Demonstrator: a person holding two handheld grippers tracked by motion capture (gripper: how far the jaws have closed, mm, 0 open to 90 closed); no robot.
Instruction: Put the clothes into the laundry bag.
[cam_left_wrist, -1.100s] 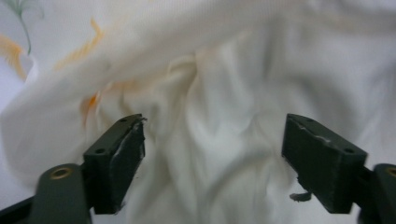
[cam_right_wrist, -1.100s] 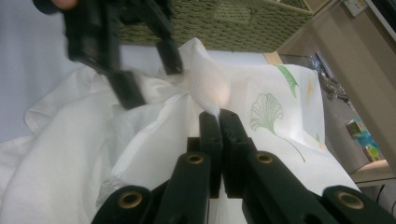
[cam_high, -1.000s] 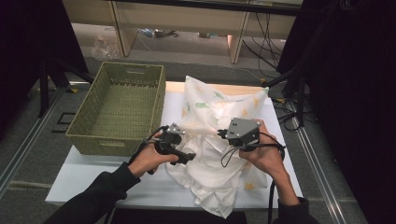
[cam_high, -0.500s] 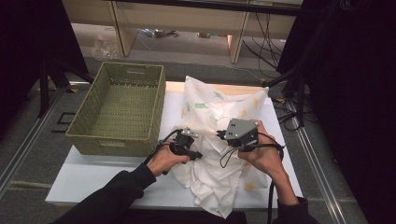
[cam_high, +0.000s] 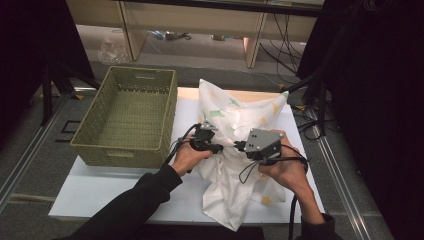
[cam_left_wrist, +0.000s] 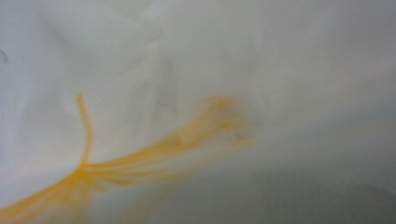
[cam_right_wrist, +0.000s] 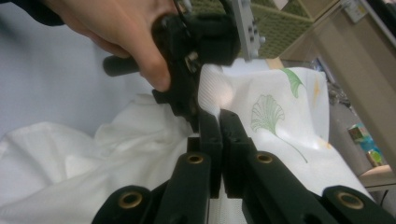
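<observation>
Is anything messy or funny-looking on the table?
Only the white leaf-print cloth. It lies crumpled and bunched up beside the green basket, pinched at the middle between the left gripper and the right gripper, with its near end hanging over the table edge. Nothing looks spilled or broken.

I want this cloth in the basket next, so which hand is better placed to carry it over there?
Probably left. The left hand-held gripper grips the white cloth on the side beside the green basket; the right hand-held gripper pinches it farther away.
</observation>
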